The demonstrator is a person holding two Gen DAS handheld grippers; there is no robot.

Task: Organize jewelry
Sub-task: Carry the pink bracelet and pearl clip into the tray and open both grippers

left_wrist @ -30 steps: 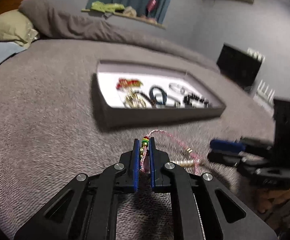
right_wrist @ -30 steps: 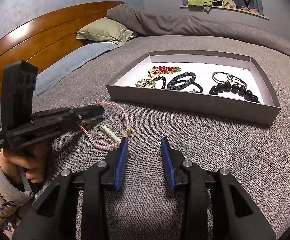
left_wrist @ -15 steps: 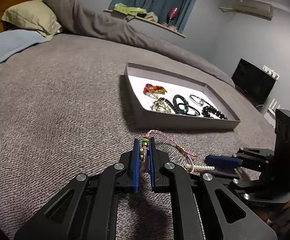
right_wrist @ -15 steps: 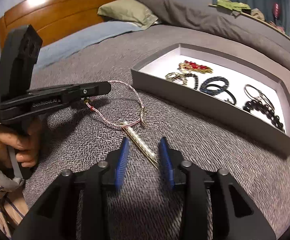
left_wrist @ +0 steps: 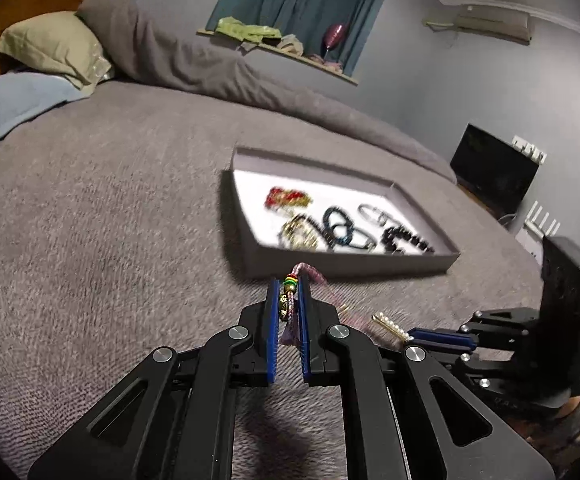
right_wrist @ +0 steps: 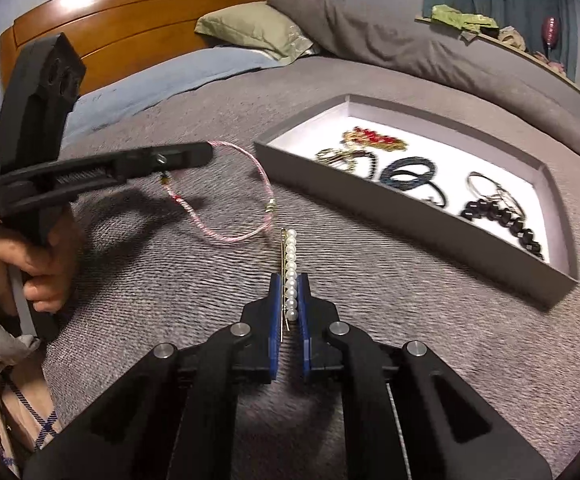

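The right gripper [right_wrist: 288,308] has just closed its jaws on the pearl hair pin [right_wrist: 290,272], which a second ago lay loose on the bed [right_wrist: 410,320] ahead of spread fingers. Beside it, the left gripper [left_wrist: 288,312] stays pinched on the pink cord bracelet [right_wrist: 245,184], lifted clear of the bed. Farther off the grey tray [right_wrist: 410,208] already holds several pieces, so both items look ready to carry over.

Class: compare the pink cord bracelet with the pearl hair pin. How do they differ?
The pink cord bracelet is a flexible loop; the pearl hair pin is a straight rigid bar. The left gripper holds the bracelet, the right gripper the pin. Both are outside the tray.
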